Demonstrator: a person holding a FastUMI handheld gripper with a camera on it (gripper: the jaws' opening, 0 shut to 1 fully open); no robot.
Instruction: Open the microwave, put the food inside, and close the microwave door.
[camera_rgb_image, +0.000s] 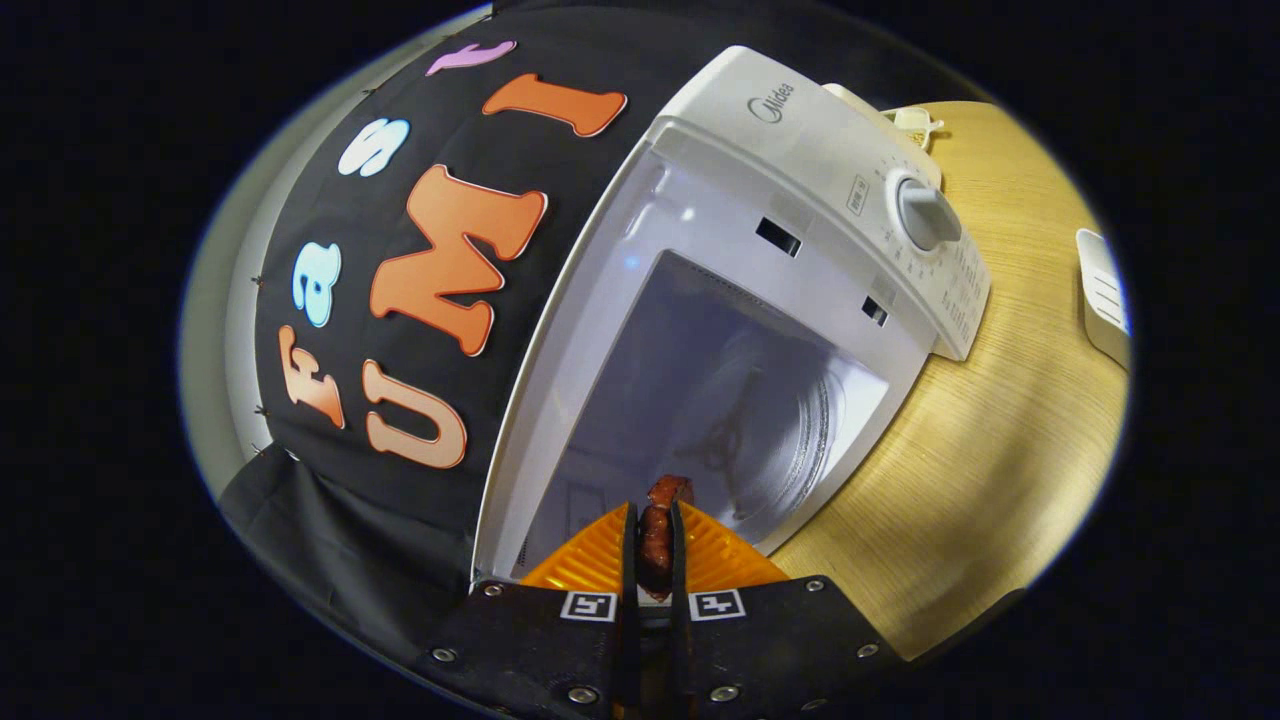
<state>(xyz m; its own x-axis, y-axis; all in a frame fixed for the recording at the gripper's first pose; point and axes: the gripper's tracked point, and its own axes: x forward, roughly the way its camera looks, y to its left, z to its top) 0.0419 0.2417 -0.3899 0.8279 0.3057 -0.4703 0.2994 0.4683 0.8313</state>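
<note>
Jaws clamped on the food (660, 530), a small glossy reddish-brown piece pinched mid-body between both fingers, its tip poking out at 12 o'clock toward the open microwave (800, 240) cavity. It looks light, soft and slick, so I'd keep a gentle pinch; squeezing harder could squash or squirt it. Glass turntable (790, 440) lies just beyond, on the table (1000, 450) side.

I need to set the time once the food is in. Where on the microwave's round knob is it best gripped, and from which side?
Grip the knob across its raised middle ridge, coming straight at the microwave's control panel; the ridge gives two flat faces to pinch and turn. For now the claw is shut on the food.
</note>
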